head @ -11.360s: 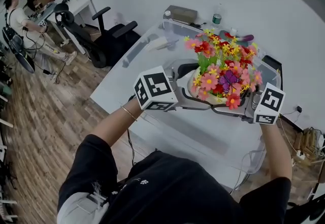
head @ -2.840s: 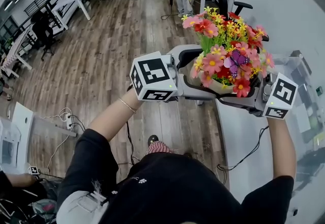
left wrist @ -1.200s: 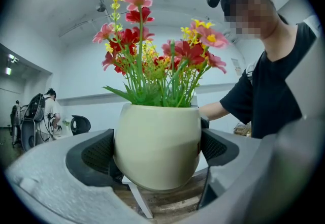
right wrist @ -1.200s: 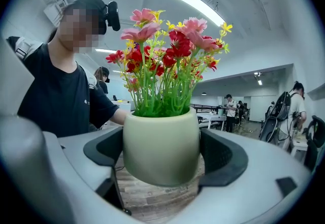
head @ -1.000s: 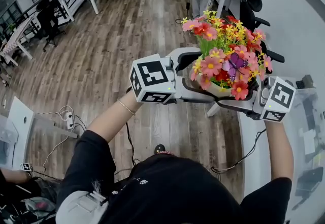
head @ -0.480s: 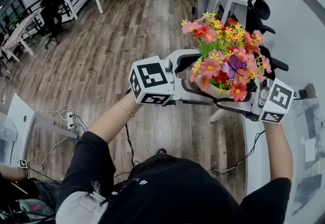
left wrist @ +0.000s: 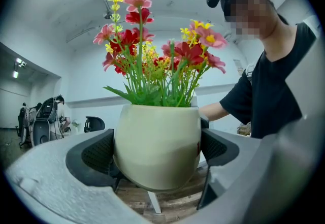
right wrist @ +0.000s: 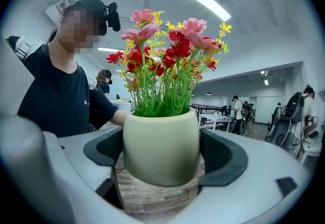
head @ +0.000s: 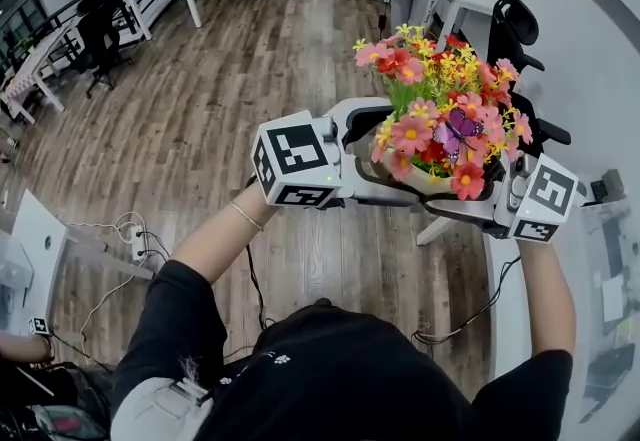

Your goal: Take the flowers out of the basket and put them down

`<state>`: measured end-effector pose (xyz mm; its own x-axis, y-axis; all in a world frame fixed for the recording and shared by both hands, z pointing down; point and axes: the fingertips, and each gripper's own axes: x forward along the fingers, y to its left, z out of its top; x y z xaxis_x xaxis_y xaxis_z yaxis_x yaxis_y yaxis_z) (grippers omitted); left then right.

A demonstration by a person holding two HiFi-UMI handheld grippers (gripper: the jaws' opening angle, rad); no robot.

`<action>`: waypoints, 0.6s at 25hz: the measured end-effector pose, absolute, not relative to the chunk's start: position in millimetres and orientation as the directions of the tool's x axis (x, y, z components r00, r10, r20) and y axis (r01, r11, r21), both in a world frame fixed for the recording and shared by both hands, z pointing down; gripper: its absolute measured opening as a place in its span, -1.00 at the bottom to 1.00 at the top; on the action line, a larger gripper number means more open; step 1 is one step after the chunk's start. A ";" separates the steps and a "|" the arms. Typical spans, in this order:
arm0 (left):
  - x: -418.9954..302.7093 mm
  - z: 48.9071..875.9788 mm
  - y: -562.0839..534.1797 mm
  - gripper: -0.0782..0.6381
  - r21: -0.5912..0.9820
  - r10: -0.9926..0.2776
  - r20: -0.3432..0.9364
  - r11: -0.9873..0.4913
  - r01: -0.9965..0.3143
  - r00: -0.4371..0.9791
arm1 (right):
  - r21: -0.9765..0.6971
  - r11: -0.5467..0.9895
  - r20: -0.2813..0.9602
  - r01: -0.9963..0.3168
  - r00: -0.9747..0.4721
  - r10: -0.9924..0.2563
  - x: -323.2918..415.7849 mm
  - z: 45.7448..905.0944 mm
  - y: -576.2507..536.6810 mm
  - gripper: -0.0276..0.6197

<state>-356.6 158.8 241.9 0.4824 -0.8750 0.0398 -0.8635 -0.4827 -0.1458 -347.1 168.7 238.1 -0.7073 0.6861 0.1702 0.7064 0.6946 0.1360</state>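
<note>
Claws from both sides grip the pot (head: 425, 181) of flowers (head: 440, 99): the left claw (left wrist: 157, 153) and right claw (right wrist: 161, 156) each press their jaws to its wall. It stands upright, stems straight up, in the air above the floor (head: 200, 79). No basket shows. The worktop (head: 610, 279) lies to the right, nearer the right claw, so setting it down probably means swinging that way.

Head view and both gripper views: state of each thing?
pot: upright, in the air above the floor, gripped from two sides.
flowers: standing upright in the pot.
left gripper: jaws shut on pot.
right gripper: jaws shut on pot.
</note>
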 end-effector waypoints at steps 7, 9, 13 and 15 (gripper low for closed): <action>-360.5 246.7 155.8 0.67 -0.146 -0.865 0.042 -0.500 -0.853 0.500 | 0.135 0.709 0.161 0.692 -0.722 0.673 -351.1 243.0 165.7 0.50; -362.4 248.3 153.6 0.67 -0.145 -0.862 0.045 -0.506 -0.850 0.505 | 0.132 0.714 0.158 0.687 -0.726 0.669 -353.2 244.6 163.5 0.51; -362.9 251.5 150.2 0.67 -0.142 -0.856 0.045 -0.515 -0.845 0.514 | 0.127 0.721 0.159 0.682 -0.731 0.663 -353.8 247.9 160.3 0.51; -362.1 253.4 148.2 0.67 -0.136 -0.854 0.041 -0.519 -0.844 0.519 | 0.125 0.724 0.157 0.679 -0.734 0.661 -352.7 249.4 158.2 0.51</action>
<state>-362.1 148.2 253.4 0.5188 -0.8539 0.0406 -0.8438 -0.5191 -0.1362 -352.7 158.2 249.4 -0.7338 0.6610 0.1570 0.6787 0.7237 0.1249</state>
